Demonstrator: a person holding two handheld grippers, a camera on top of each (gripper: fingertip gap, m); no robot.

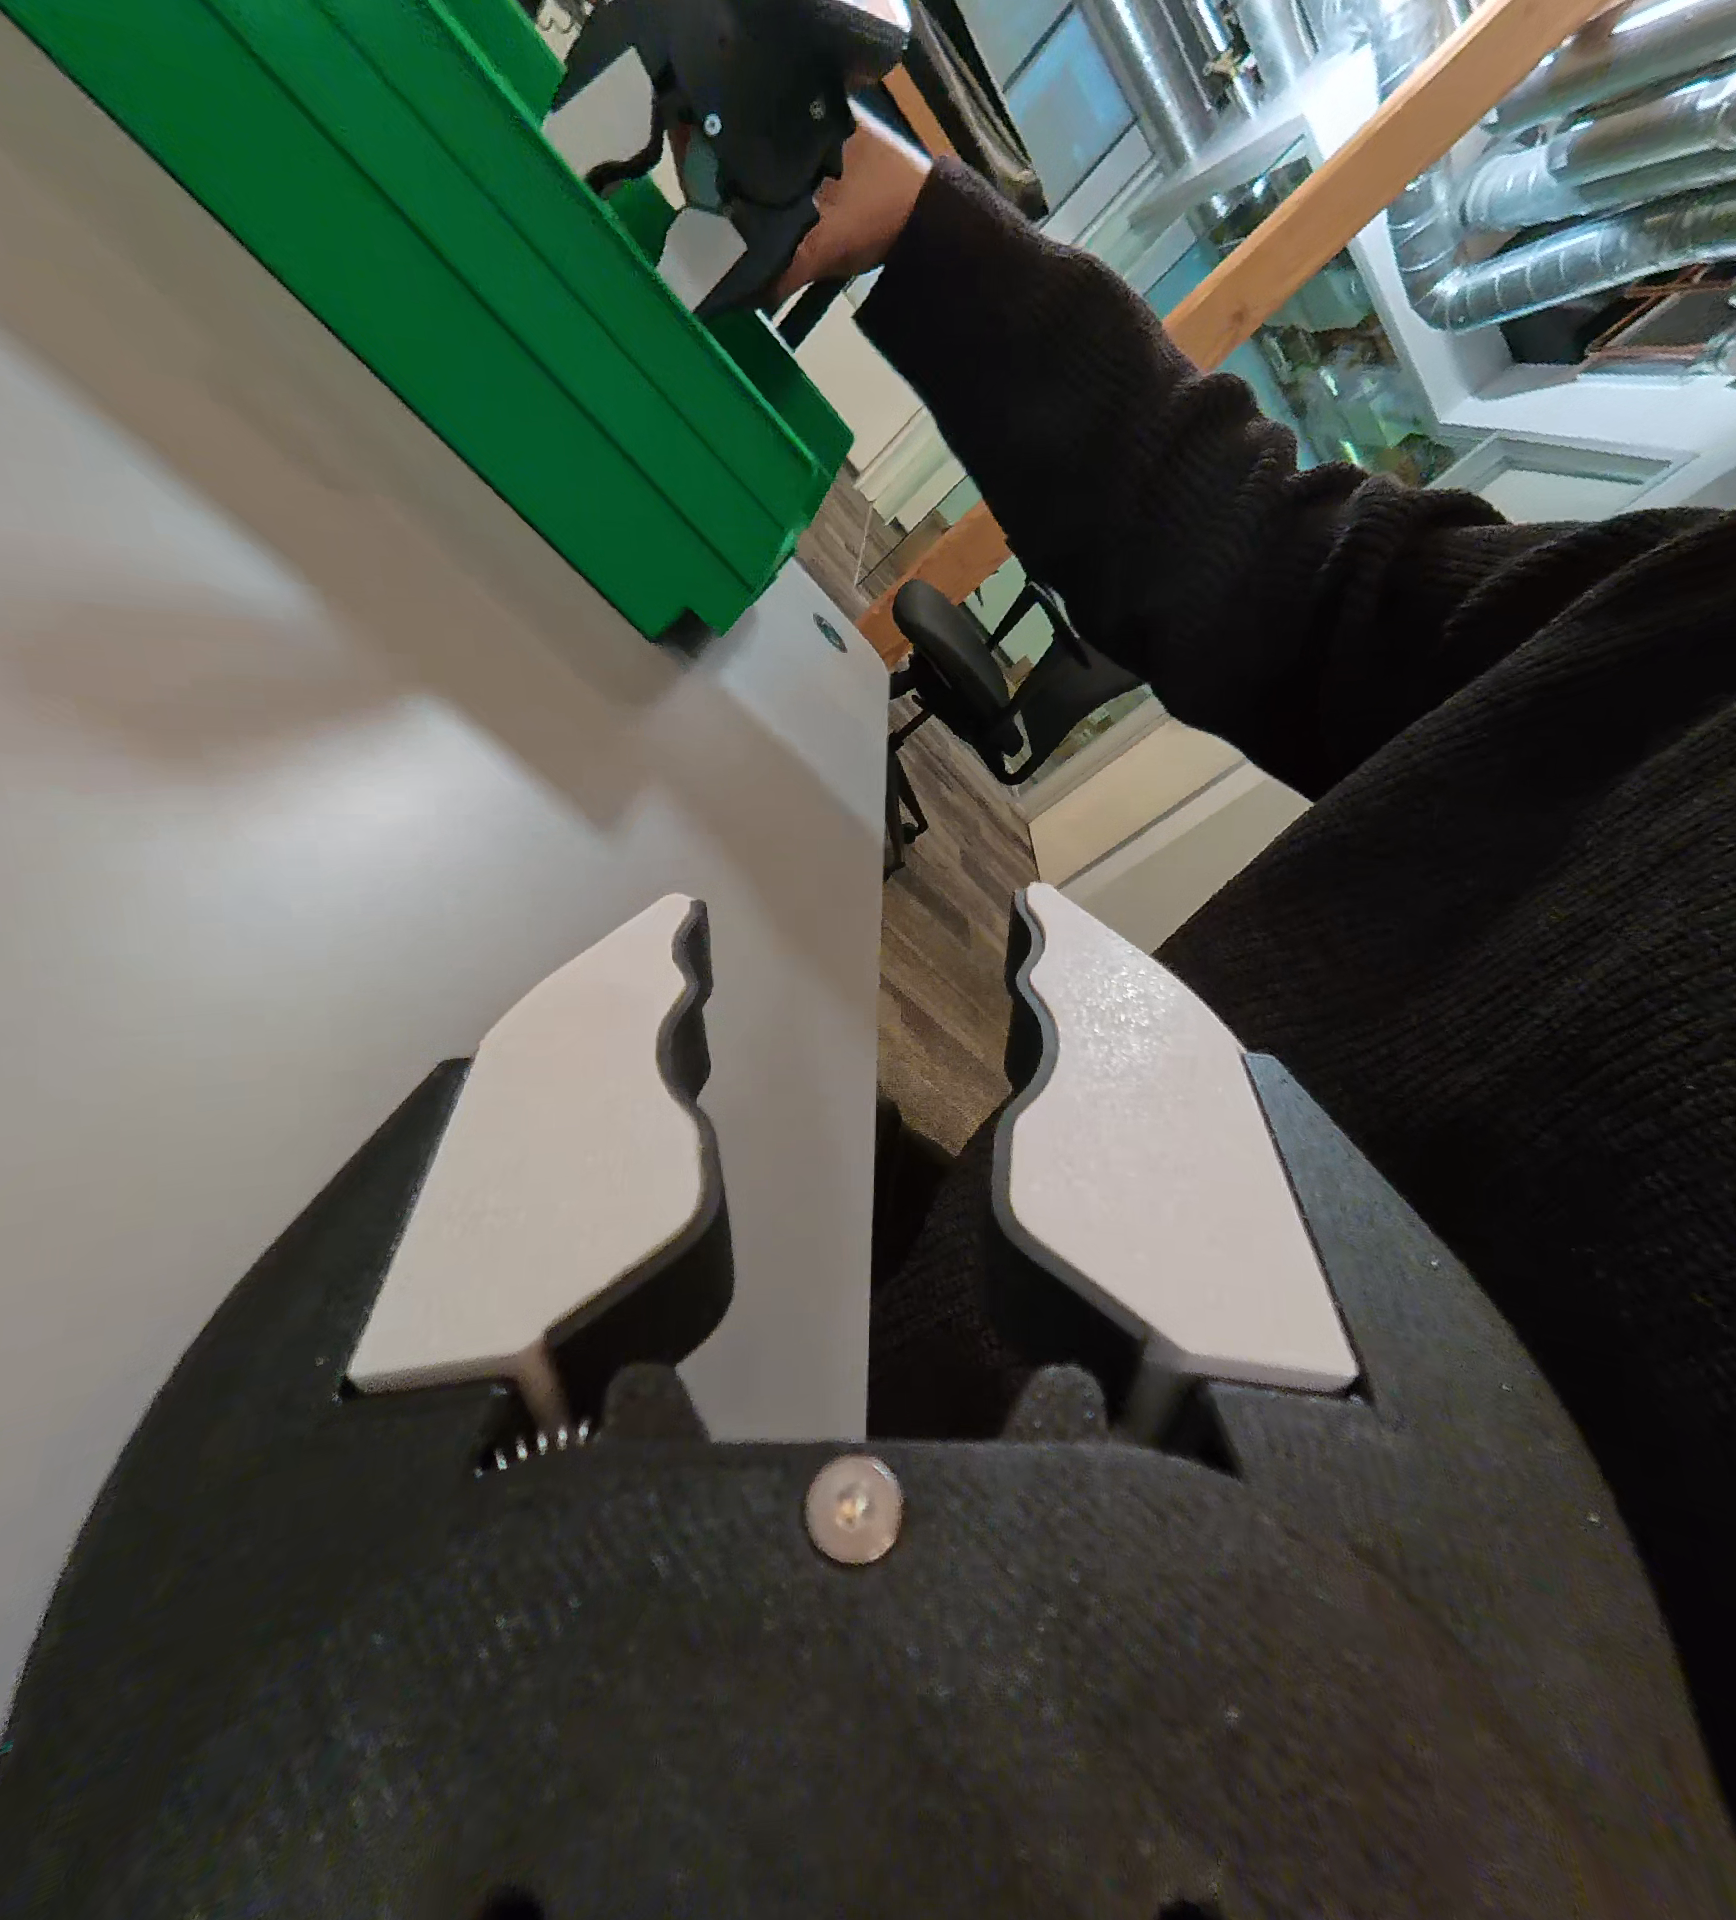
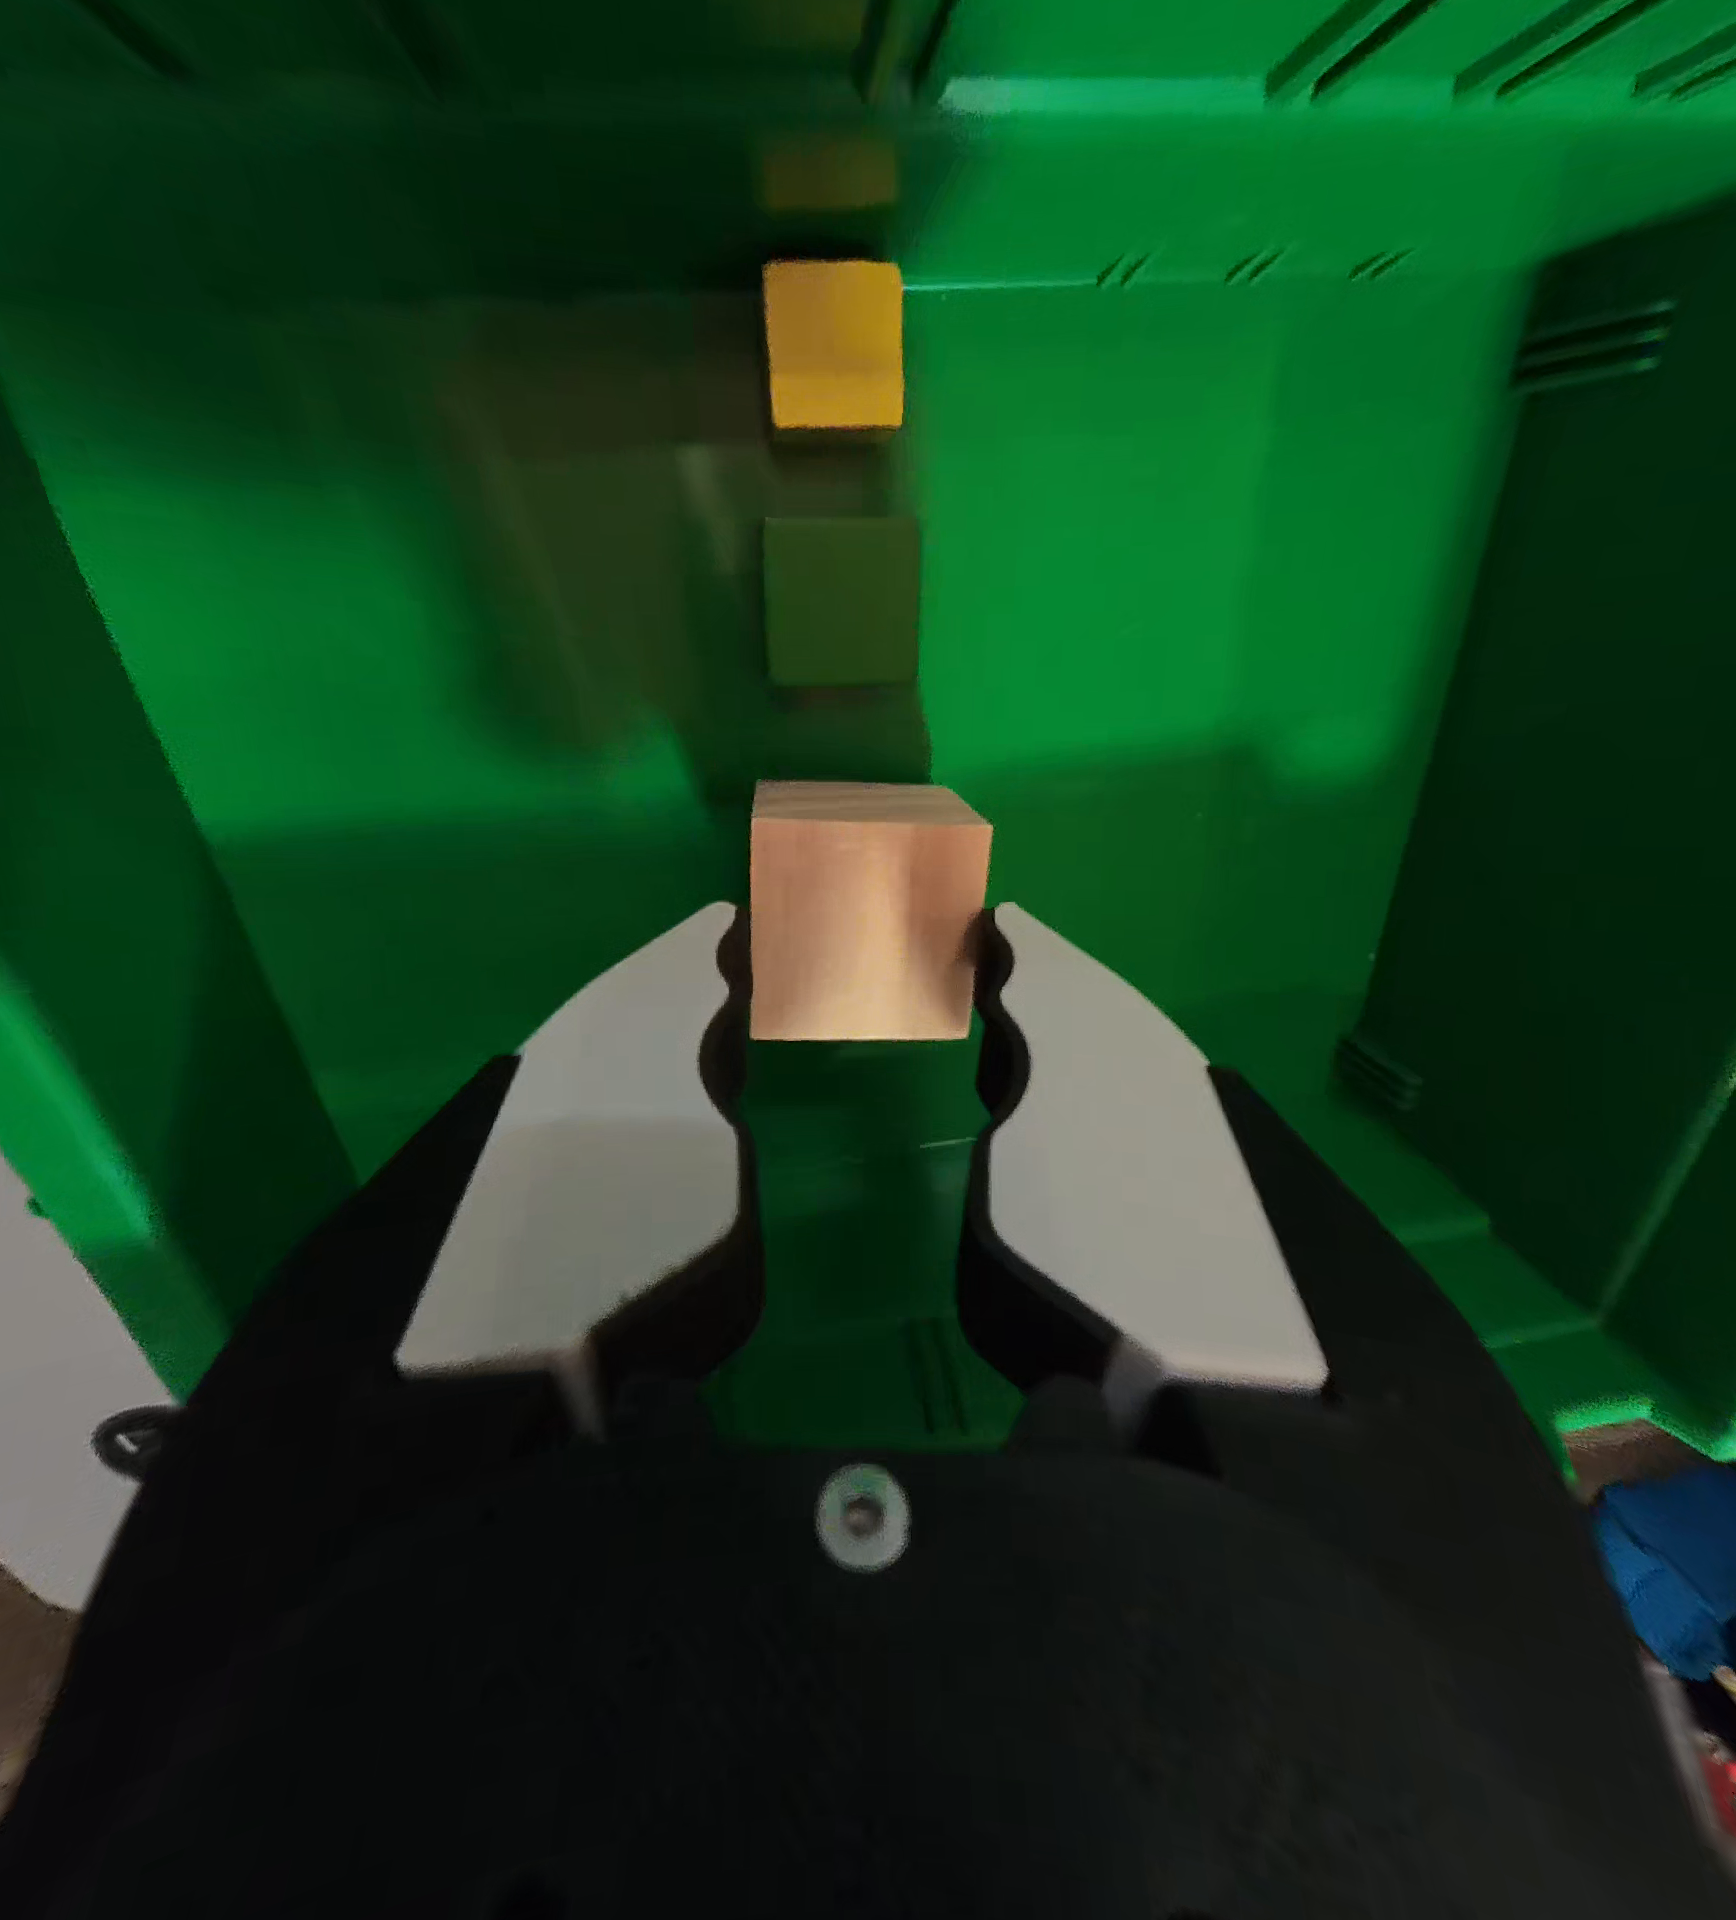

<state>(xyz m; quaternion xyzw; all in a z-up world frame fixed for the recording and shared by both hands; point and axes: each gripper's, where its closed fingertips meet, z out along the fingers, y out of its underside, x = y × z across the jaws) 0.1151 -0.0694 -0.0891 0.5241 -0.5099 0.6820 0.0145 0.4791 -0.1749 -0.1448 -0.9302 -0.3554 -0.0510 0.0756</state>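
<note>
Now gripping a wooden block (image 2: 864,925) in right tongs (image 2: 864,966) over green bin (image 2: 1207,623) (left tongs (image 1: 864,997) released, idle beside counter (image 1: 220,831)).

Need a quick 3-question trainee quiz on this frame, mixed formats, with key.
1. Multiple choice: what sits between the tips of the right claw?
A. a plain wooden cube
B. a red ball
C. nothing

2. True or false: the left claw is gripping the green bin.

3. Fill in: inside the bin, in line beyond the wooden cube, lie a green cube and then a ______ cube.

Key
1. A. The cube sits between both fingertips, over the bin's floor.
2. False. It is open and empty, low beside the white table, apart from the bin.
3. Yellow.
</note>
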